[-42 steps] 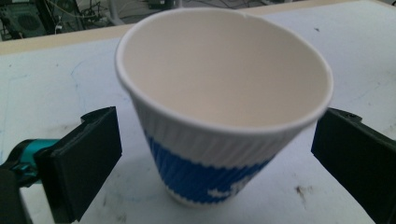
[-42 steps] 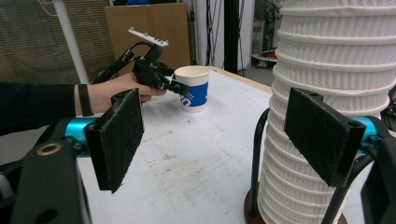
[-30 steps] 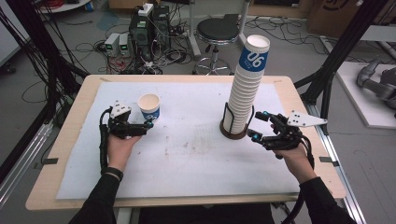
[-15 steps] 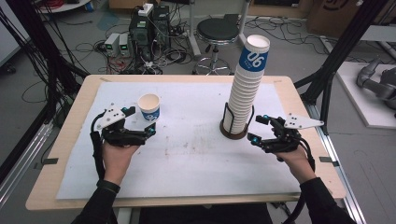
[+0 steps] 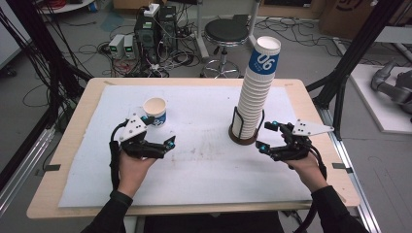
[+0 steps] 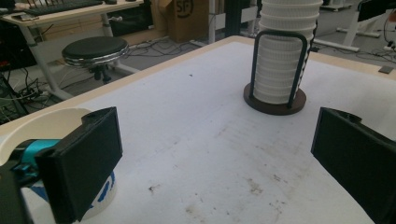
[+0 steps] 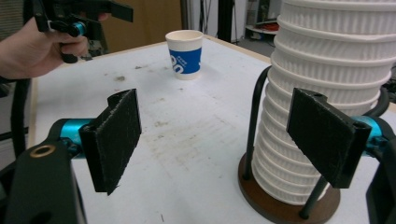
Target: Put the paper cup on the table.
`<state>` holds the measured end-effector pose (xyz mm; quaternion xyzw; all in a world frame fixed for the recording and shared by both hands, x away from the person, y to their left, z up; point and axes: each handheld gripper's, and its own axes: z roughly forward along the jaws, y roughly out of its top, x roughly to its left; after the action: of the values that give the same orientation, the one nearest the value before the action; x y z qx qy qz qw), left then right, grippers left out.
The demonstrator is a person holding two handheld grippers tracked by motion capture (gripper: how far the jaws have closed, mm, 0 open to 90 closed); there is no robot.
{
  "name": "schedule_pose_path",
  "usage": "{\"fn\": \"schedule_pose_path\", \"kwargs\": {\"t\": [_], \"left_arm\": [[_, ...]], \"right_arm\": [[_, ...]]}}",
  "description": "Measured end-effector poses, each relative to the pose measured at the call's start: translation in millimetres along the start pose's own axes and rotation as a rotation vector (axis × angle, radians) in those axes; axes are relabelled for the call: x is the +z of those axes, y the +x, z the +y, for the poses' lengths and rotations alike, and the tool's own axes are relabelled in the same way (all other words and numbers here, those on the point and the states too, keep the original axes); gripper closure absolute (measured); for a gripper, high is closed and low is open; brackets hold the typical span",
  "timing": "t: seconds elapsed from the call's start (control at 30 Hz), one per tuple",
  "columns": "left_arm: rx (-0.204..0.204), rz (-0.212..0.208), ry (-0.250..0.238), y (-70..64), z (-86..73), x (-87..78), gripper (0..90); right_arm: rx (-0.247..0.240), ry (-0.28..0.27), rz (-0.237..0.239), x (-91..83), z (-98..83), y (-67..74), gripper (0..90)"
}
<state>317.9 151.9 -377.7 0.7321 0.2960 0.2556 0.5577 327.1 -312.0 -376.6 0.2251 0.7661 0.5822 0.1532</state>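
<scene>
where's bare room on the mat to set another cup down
Free: the white mat between the single white-and-blue paper cup and the tall stack of white paper cups, and its whole near strip. Crowded: by the stack's round dark-brown holder, beside the right gripper.

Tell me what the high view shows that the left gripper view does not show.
High view alone: the top cup of the cup stack with its blue band, the right gripper with open jaws beside it, and both of the person's hands. Left gripper view alone: the left gripper seen close from behind its own wide-open black jaws, with nothing between them. Both: the single paper cup, the stack's holder, the white table cover and the black stool.
</scene>
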Motion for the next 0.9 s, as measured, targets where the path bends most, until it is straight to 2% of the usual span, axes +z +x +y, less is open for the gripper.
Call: {"fn": "schedule_pose_path", "kwargs": {"t": [0.13,0.23,0.3,0.4,0.9], "left_arm": [[0.010,-0.014,0.017,-5.0,-0.3,4.4,1.9],[0.018,-0.017,0.024,-5.4,-1.1,6.2,1.9],[0.006,-0.020,0.018,-3.1,-1.7,5.4,1.9],[-0.005,-0.016,0.013,-1.4,-2.8,4.3,2.0],[-0.015,-0.008,0.017,0.2,-5.6,4.8,1.9]], "right_arm": [[0.005,-0.003,0.016,-0.8,-0.6,0.4,18.4],[-0.001,0.002,-0.007,-1.0,-1.0,-0.1,18.4],[0.007,0.008,-0.037,-1.9,-1.5,-1.0,18.4],[0.015,0.000,-0.047,-4.0,-2.3,-2.4,18.4],[0.023,-0.005,-0.051,-4.1,-2.6,-3.6,18.4]]}}
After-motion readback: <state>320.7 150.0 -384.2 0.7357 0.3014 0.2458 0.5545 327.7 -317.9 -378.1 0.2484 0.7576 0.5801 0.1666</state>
